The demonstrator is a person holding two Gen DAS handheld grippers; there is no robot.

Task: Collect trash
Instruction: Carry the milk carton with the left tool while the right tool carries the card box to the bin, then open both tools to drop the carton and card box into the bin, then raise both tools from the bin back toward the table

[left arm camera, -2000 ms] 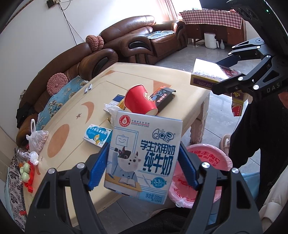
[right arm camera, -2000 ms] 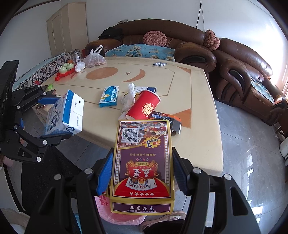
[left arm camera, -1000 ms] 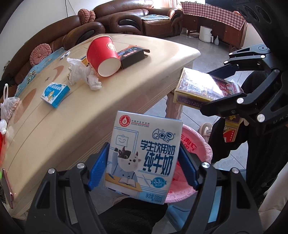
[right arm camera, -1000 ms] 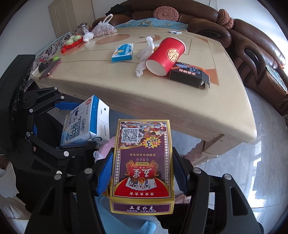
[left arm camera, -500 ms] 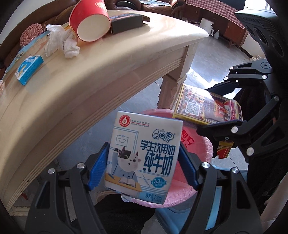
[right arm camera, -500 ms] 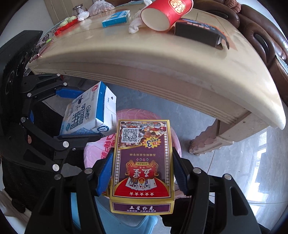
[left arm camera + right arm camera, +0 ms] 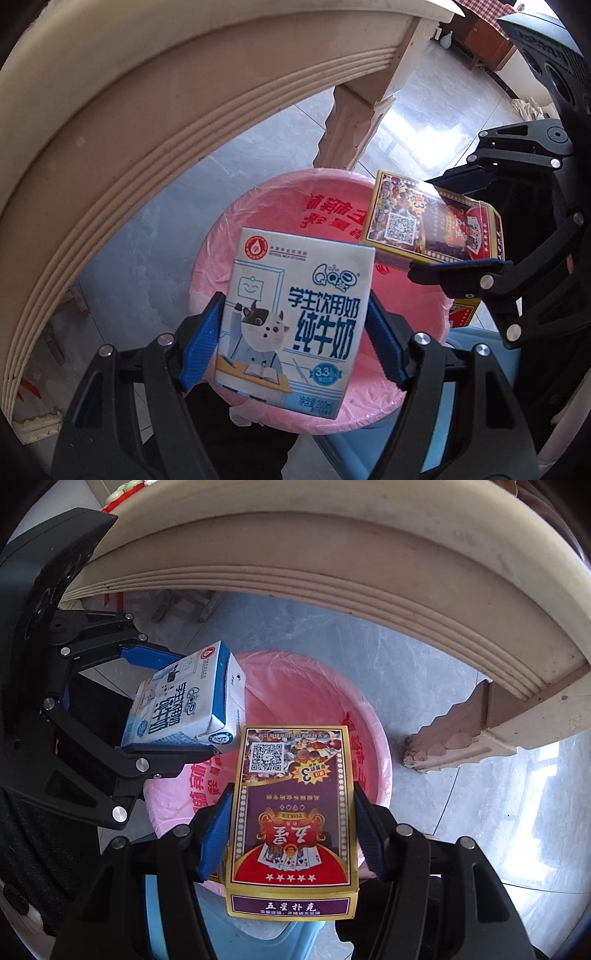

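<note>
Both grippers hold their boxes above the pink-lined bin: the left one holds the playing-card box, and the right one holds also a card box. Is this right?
Not quite. The left gripper holds a milk carton, not a card box; the left wrist view shows it plainly. The rest stands: the right gripper holds the card box, and both are above the pink-lined bin.

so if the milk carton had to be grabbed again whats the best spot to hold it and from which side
Grip the milk carton across its two narrow side faces, near the bottom end, coming in along its length, as the left gripper does now. Those sides are flat and parallel, so the blue pads sit flush, and the printed front stays clear. The top end then points down at the pink-lined bin, probably ready to drop.
</note>
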